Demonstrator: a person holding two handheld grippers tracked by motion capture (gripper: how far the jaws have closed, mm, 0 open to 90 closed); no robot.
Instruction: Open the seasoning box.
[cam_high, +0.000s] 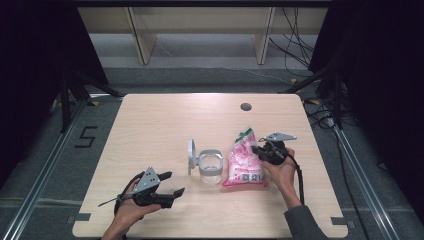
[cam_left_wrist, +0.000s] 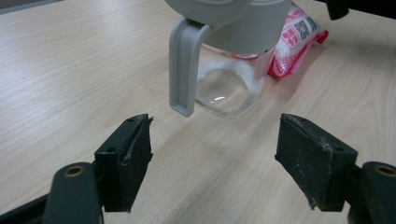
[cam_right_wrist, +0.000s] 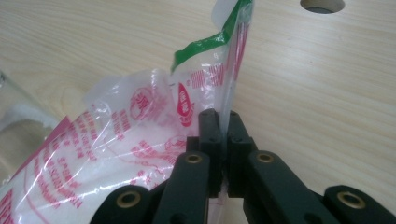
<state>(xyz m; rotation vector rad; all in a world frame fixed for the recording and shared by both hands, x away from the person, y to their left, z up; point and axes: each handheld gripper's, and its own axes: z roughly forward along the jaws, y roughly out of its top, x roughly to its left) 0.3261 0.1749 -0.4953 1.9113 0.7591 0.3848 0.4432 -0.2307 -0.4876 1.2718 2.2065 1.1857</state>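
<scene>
- Right gripper (cam_right_wrist: 223, 122) clamped on the thin plastic edge of the pink and white bag (cam_right_wrist: 107, 154), jaws pressed together with the film between them.
- Bag lay on the table (cam_high: 160, 120), just beside the glass jar (cam_high: 210, 167).
- Left gripper (cam_left_wrist: 215, 154) held wide, nothing between the jaws, jar just ahead of them.

Pink-printed plastic bag (cam_high: 244, 162) lies beside the open glass jar (cam_high: 210, 167).
</scene>
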